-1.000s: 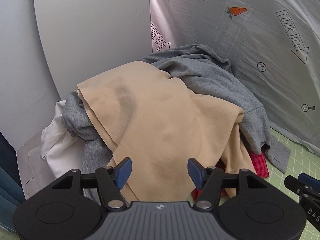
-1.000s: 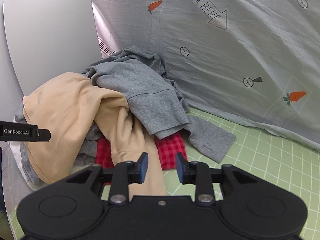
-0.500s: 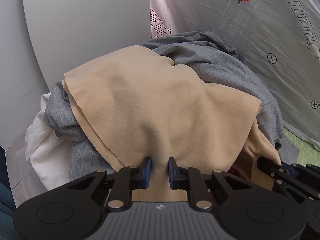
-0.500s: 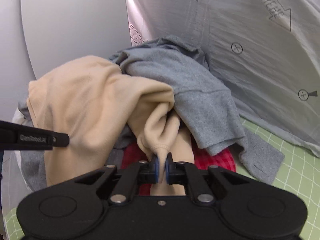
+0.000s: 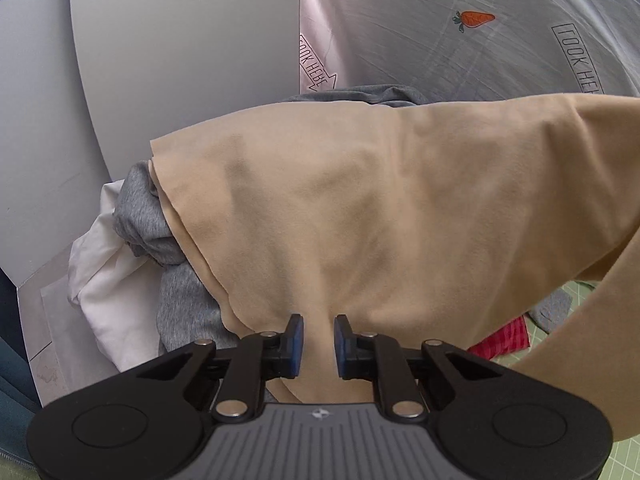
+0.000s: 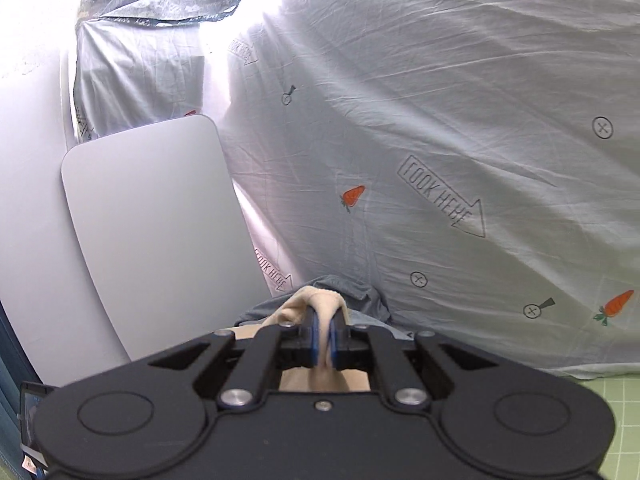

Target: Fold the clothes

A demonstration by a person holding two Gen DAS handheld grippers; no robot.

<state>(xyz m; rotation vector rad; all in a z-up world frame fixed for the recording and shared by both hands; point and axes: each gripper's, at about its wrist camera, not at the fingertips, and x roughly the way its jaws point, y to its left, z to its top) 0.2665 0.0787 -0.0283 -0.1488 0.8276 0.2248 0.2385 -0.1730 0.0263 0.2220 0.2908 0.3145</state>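
backdrop sheet (image 6: 440,120) reads "look here". left tongs (image 5: 318,340) narrow, pinching the beige garment (image 5: 360,208). right tongs (image 6: 324,340) clamped on a beige garment fold.

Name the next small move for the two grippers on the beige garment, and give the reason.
Probably lift the left gripper to match the right gripper. Both are shut on the beige garment, but its lower part seems to rest on the grey clothes and white cloth, so raising it should free it from the pile.
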